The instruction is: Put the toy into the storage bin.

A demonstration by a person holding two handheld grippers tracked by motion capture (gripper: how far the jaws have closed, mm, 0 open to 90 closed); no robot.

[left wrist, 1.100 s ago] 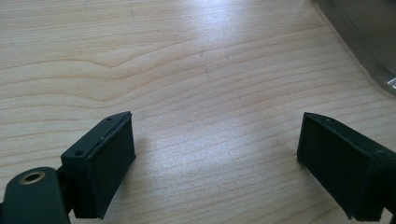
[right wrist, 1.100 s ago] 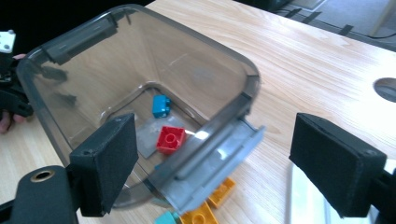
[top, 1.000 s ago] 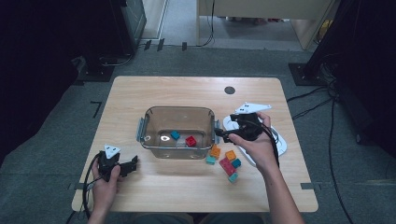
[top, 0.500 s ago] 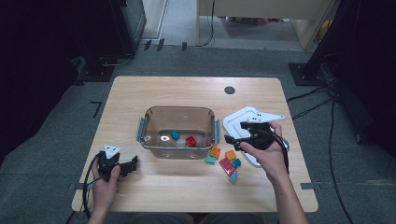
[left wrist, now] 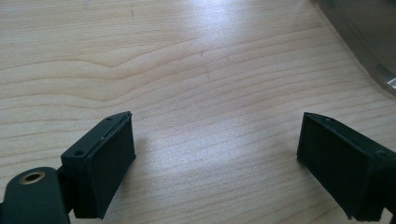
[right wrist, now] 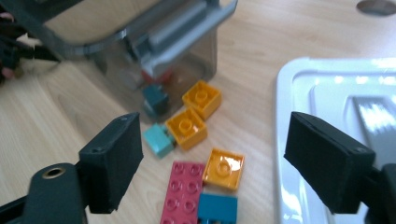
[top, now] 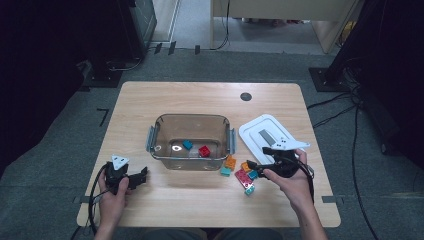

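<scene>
A clear brown bin (top: 170,125) in the table's middle holds a teal brick (top: 187,144) and a red brick (top: 204,150). Loose bricks lie by its right near corner: an orange one (top: 230,162), a pink plate (top: 243,177), a teal one (top: 249,189). My right gripper (top: 256,159) hangs low over them, pointing left. Its jaws have just been closing a little, stand wide, and press on nothing. In the right gripper view an orange brick (right wrist: 225,168) and the pink plate (right wrist: 181,191) lie ahead between the open jaws of the right gripper (right wrist: 217,156). My left gripper (top: 141,177) rests open at the near left.
A white lid (top: 265,132) lies flat right of the bin, just behind my right hand. A dark round hole (top: 245,96) marks the far tabletop. In the left gripper view, bare wood lies between the left gripper's (left wrist: 219,158) jaws, with the bin's corner (left wrist: 373,42) at the upper right.
My right hand has come away from the bin's right end, moving nearer and down to the loose bricks. The left hand has stayed put.
</scene>
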